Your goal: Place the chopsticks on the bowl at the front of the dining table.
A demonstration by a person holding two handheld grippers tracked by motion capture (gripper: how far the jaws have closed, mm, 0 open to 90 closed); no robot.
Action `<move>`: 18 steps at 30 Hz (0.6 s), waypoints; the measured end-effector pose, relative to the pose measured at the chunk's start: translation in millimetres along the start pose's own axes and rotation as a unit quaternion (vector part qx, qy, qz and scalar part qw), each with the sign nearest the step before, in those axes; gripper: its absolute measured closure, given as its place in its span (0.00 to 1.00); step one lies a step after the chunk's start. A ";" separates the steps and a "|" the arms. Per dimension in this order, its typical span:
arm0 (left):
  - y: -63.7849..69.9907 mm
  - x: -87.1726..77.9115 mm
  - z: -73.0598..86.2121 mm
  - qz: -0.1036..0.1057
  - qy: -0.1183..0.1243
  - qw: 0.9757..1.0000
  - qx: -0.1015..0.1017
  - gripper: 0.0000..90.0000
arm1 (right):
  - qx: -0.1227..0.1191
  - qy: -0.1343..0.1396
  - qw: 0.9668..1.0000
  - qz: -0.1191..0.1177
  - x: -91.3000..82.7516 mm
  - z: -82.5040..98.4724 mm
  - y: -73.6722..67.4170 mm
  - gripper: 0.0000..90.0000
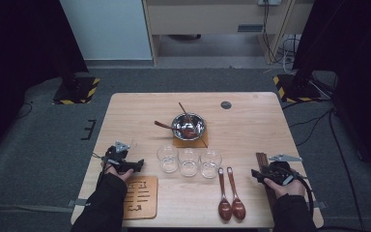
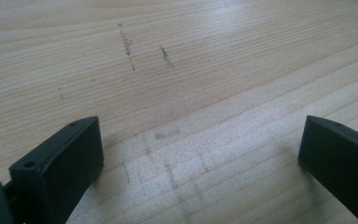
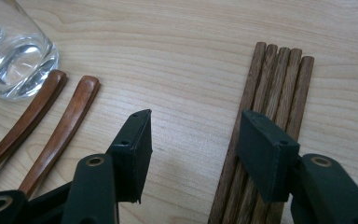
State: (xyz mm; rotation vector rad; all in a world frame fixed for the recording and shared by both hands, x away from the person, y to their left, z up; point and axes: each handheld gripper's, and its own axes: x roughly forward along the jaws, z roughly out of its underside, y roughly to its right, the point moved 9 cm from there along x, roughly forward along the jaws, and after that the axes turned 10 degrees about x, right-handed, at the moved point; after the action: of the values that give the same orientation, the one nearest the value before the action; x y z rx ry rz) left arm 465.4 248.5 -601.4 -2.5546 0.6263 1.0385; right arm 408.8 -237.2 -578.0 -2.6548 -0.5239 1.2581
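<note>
A bundle of dark wooden chopsticks point(image 1: 261, 158) point(image 3: 279, 79) lies near the table's right edge. My right gripper point(image 1: 257, 174) point(image 3: 193, 140) hovers low beside it, open about halfway. Its right jaw sits over the chopsticks and its left jaw over bare wood, with nothing pressed between them. Two brown wooden spoons point(image 1: 231, 195) point(image 3: 51, 121) lie side by side just to its left. My left gripper point(image 1: 136, 166) point(image 2: 200, 154) rests at the table's left, jaws wide open over bare tabletop.
Three clear glasses point(image 1: 189, 162) stand in a row mid-table; one glass point(image 3: 14, 56) is close to the spoon handles. Behind them a steel bowl point(image 1: 188, 125) holding two spoons sits on a wooden coaster point(image 1: 198, 142). A slotted wooden board point(image 1: 140, 198) lies front left.
</note>
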 end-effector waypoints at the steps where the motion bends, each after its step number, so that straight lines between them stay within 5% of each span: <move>1: 0.0 0.0 0.0 0.000 0.000 1.000 0.000 0.00 | 0.001 -0.002 1.000 0.000 0.3 0.6 -0.1 0.50; 18: -0.1 -0.1 0.1 0.000 0.000 1.000 0.001 0.00 | -0.003 -0.013 1.000 -0.003 3.3 3.9 -1.2 0.51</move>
State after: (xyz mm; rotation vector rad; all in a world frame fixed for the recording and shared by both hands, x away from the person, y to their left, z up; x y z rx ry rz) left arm 465.3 248.6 -601.4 -2.5527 0.6269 1.0390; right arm 407.4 -234.9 -582.6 -2.6439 -0.5401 1.2920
